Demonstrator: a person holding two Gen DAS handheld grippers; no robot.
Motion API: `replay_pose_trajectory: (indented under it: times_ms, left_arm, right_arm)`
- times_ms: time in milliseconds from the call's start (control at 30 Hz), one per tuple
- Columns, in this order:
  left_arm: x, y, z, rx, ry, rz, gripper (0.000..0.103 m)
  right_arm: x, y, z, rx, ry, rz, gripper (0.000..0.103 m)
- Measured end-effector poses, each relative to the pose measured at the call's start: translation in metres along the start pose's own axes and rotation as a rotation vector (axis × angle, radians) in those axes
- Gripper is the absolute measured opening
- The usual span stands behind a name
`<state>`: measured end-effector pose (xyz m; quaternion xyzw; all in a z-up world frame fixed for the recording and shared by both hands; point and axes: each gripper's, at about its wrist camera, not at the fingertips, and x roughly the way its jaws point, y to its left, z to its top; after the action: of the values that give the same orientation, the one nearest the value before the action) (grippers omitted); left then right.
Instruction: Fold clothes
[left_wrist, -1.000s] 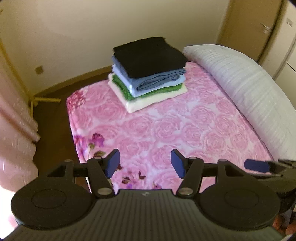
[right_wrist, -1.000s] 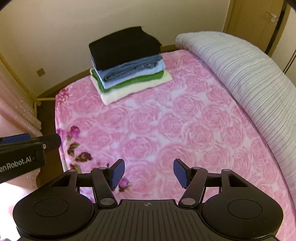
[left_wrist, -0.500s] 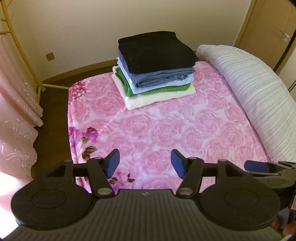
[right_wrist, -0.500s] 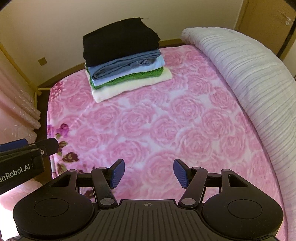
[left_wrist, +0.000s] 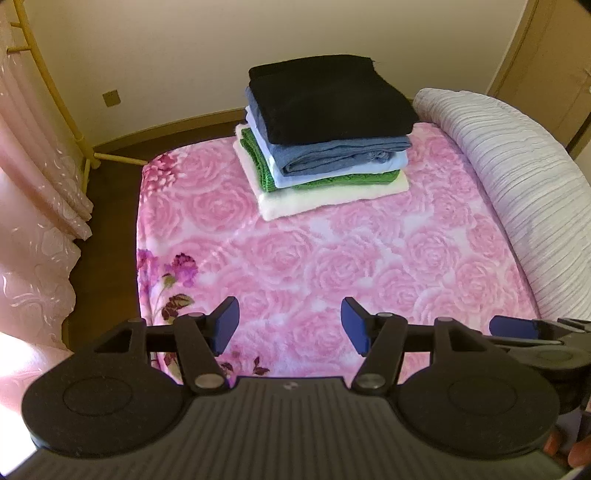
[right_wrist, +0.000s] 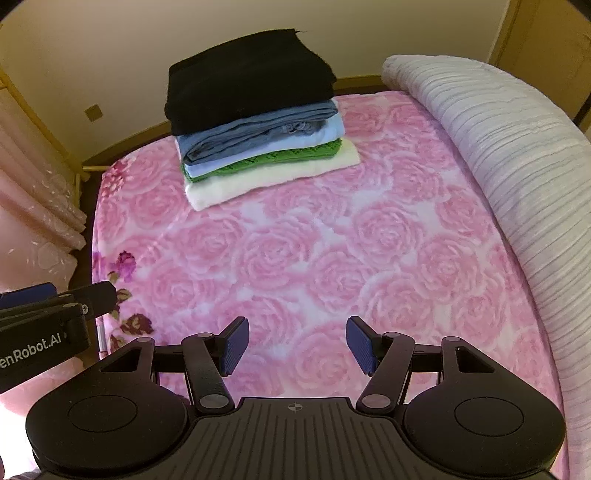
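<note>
A stack of folded clothes (left_wrist: 325, 136) lies at the far end of the pink rose blanket (left_wrist: 332, 258): black on top, then grey-blue, pale blue, green knit and cream at the bottom. It also shows in the right wrist view (right_wrist: 258, 118). My left gripper (left_wrist: 290, 325) is open and empty above the near part of the blanket. My right gripper (right_wrist: 297, 345) is open and empty, also above the near part. Each gripper shows at the edge of the other's view, the right one (left_wrist: 532, 332) and the left one (right_wrist: 44, 314).
A rolled grey striped duvet (left_wrist: 517, 192) runs along the bed's right side (right_wrist: 498, 166). Pink curtains (left_wrist: 33, 206) and a yellow rail stand left of the bed. Dark floor (left_wrist: 110, 192) lies beyond the blanket's left edge. A wooden door (left_wrist: 546, 55) is at the far right.
Both grippers have moved forward and a little left over the bed, so the stack looks nearer and larger. Both stay open and empty.
</note>
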<state>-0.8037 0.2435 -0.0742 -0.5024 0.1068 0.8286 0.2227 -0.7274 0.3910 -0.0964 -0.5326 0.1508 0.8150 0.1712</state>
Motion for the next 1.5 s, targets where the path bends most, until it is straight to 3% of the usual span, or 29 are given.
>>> replay_pose_trajectory:
  times_ms: [933, 1500]
  left_arm:
    - [0.037, -0.001, 0.036, -0.007, -0.024, 0.026, 0.057]
    - [0.043, -0.001, 0.063, 0.006, -0.068, 0.026, 0.057]
  right_arm:
    - [0.032, -0.004, 0.043, -0.024, 0.014, 0.01, 0.062]
    - [0.034, -0.002, 0.072, -0.035, -0.044, 0.036, 0.062]
